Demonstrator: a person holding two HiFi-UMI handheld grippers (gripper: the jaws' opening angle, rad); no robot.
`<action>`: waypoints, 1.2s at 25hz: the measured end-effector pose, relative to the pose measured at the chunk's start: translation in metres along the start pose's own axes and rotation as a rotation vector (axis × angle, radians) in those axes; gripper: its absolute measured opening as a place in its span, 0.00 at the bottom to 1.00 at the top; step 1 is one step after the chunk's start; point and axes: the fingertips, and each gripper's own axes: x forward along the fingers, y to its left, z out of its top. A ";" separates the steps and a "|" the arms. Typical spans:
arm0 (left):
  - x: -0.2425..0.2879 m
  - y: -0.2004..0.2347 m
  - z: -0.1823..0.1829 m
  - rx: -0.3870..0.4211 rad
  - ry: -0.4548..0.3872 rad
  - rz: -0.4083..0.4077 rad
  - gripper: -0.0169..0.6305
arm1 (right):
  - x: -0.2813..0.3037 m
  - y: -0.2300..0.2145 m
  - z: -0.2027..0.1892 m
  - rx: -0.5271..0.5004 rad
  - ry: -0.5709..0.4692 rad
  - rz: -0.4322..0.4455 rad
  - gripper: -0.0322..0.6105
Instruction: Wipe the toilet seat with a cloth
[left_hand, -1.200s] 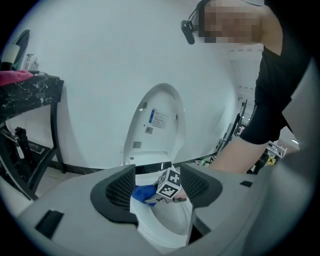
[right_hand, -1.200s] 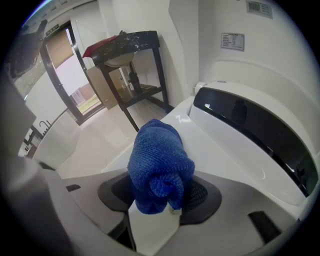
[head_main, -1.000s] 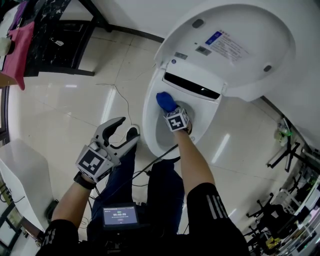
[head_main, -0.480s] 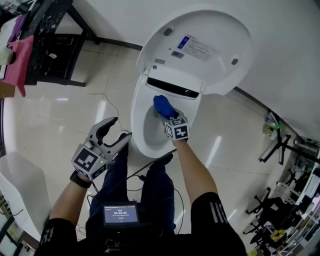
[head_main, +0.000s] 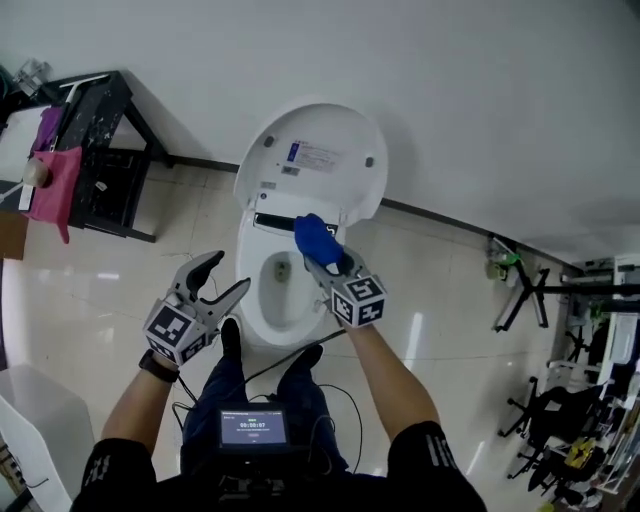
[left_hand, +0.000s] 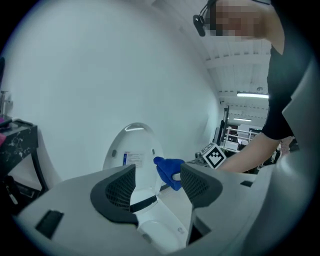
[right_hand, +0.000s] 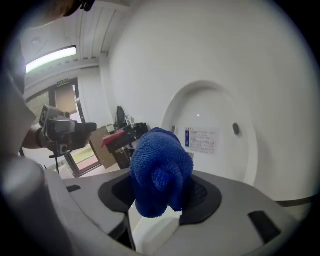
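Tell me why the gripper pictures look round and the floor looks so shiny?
Left gripper view and right gripper view: wide-angle lenses bend everything into a circle with dark corners. Head view: the glossy floor shows pale light streaks; the foot of the wall curves. Right gripper view: a ceiling lamp glares white; the blue cloth in the jaws looms large.

Bunched blue terry cloth (head_main: 314, 238), pinched in right gripper (head_main: 327, 256), above white oval toilet seat (head_main: 249, 298) at 1 o'clock; white lid (head_main: 318, 165) upright.
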 end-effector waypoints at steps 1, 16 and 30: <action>-0.001 -0.004 0.012 0.006 -0.013 0.000 0.44 | -0.015 0.005 0.016 -0.006 -0.028 0.000 0.43; -0.026 -0.067 0.107 0.087 -0.103 -0.033 0.44 | -0.190 0.077 0.148 -0.091 -0.293 0.000 0.43; -0.043 -0.089 0.133 0.113 -0.157 -0.047 0.44 | -0.269 0.092 0.171 -0.074 -0.400 -0.042 0.42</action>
